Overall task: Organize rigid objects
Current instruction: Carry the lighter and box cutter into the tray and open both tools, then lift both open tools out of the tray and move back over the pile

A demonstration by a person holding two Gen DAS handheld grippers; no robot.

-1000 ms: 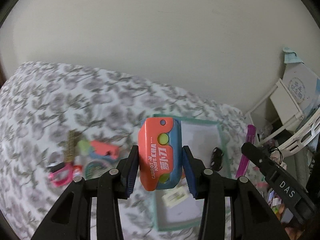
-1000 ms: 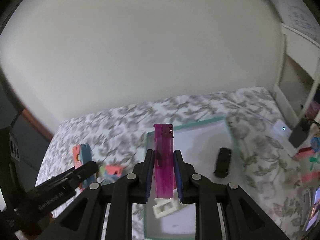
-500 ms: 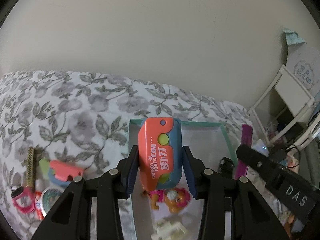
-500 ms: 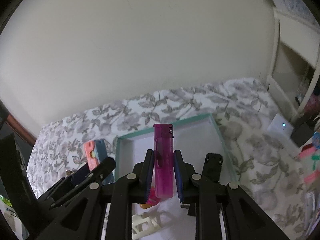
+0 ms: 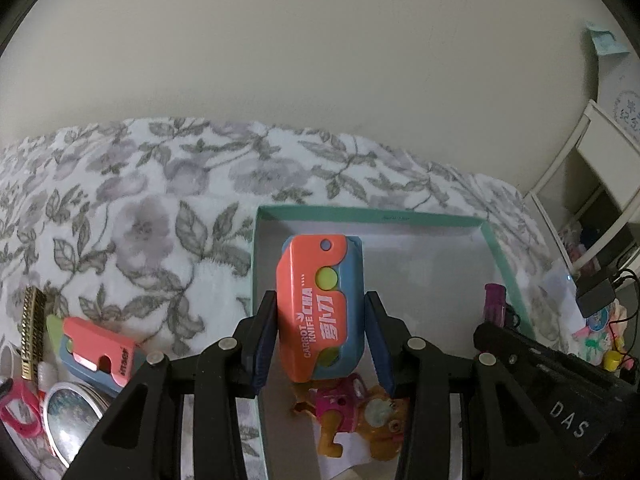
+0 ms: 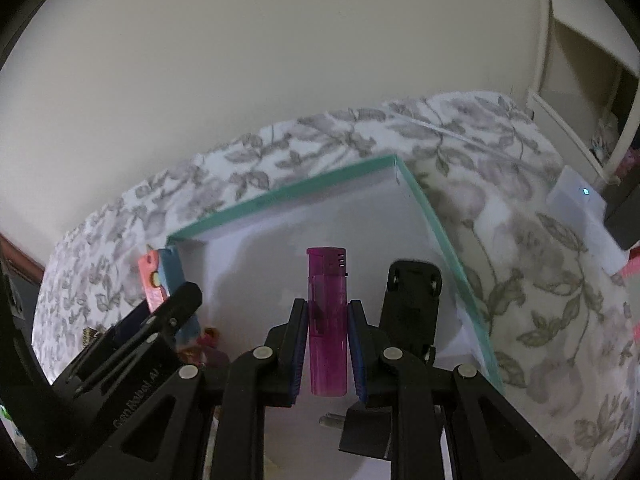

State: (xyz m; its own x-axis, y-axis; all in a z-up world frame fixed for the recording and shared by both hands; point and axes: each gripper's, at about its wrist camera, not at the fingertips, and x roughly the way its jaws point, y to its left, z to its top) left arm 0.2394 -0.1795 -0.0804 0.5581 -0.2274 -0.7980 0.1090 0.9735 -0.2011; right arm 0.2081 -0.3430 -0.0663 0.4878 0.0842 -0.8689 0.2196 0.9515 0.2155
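Both tools have come forward and lower over the last second, so the teal-rimmed box (image 5: 505, 258) now fills the view beneath them instead of lying ahead. The left tool (image 5: 322, 340) is clamped on the orange-and-blue carrot knife toy (image 5: 320, 312), held upright over the box's left half, just above an orange and pink toy figure (image 5: 352, 416). The right tool (image 6: 327, 350) grips the magenta lighter (image 6: 326, 320), also upright, over the box's white floor and beside a black clip-like piece (image 6: 412, 300) that lies inside.

The step in hand looks like setting both items down in the box. Doing it well means lowering each until its bottom end is close to the floor, tipping it flat, then easing the grip apart so nothing bounces. The knife toy should go ahead of the figure, not on top of it.

Bare floor lies toward the far wall of the box, in front of both items. The left rim sits close beside the left tool, and the two tools are near each other, so spreading fingers need care. A second knife toy (image 5: 98, 354) and a round tin (image 5: 74, 414) wait on the floral bedspread (image 5: 120, 220) outside.
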